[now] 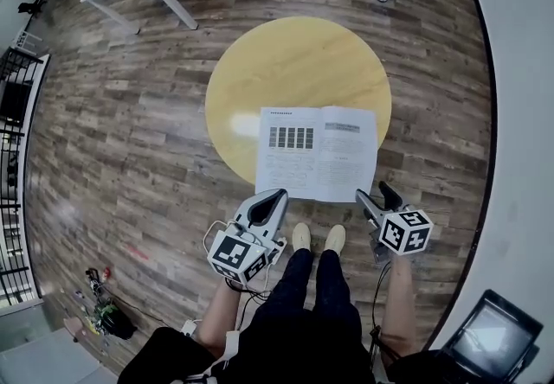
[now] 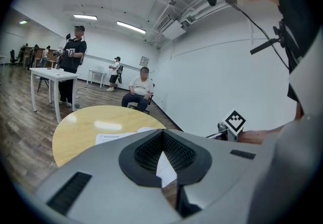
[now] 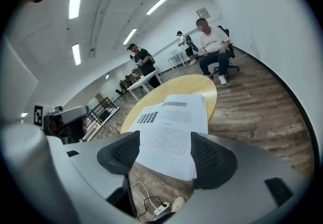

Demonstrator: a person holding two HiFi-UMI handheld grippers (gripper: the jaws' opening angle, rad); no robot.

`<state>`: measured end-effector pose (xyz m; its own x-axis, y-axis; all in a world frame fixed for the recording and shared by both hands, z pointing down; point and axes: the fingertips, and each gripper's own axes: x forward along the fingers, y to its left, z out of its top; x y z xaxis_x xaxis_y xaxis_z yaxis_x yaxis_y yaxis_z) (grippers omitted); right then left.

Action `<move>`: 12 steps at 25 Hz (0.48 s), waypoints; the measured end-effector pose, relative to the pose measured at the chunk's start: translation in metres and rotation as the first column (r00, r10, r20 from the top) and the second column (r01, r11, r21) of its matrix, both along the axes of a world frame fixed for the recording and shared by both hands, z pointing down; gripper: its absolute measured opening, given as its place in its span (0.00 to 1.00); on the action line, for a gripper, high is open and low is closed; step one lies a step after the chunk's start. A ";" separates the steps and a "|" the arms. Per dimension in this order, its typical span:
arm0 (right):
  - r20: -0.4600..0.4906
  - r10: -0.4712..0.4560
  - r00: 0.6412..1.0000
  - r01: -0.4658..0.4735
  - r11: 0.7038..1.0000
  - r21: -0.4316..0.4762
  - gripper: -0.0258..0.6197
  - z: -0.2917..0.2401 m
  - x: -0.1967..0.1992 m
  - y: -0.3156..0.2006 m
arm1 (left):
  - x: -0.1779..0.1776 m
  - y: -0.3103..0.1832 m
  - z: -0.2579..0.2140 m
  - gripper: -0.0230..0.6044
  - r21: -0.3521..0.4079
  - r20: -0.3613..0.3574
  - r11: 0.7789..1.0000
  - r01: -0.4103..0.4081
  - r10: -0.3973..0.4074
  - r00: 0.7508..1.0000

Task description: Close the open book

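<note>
Fingers (image 3: 121, 155) of right gripper (image 3: 165, 137) stand apart, left gripper (image 2: 162, 133) has its pair pressed together on nothing; open book (image 1: 316, 153) lies flat just ahead of both, near corners beside the fingertips, overhanging round yellow table (image 1: 294, 54).

Open book (image 1: 317, 153) flat on round yellow table (image 1: 299, 62), near edge at the rim; left gripper (image 1: 277, 195) near its left corner, jaws together; right gripper (image 1: 378, 197) near its right corner, jaws apart; wooden floor (image 1: 130, 131) all round
</note>
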<state>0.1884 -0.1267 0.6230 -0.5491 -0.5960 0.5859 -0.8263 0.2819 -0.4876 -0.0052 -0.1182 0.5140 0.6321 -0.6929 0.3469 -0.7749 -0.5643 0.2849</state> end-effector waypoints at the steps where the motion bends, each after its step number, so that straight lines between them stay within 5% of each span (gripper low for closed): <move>1: 0.001 0.013 1.000 -0.013 1.000 -0.027 0.51 0.011 0.004 -0.001 | 0.000 0.001 0.003 0.03 -0.006 0.002 1.000 0.001 -0.001 1.000; 12: 0.036 0.064 0.997 -0.057 0.984 -0.170 0.57 0.078 0.025 -0.016 | -0.002 0.011 0.044 0.03 -0.084 0.032 0.996 0.017 -0.014 0.999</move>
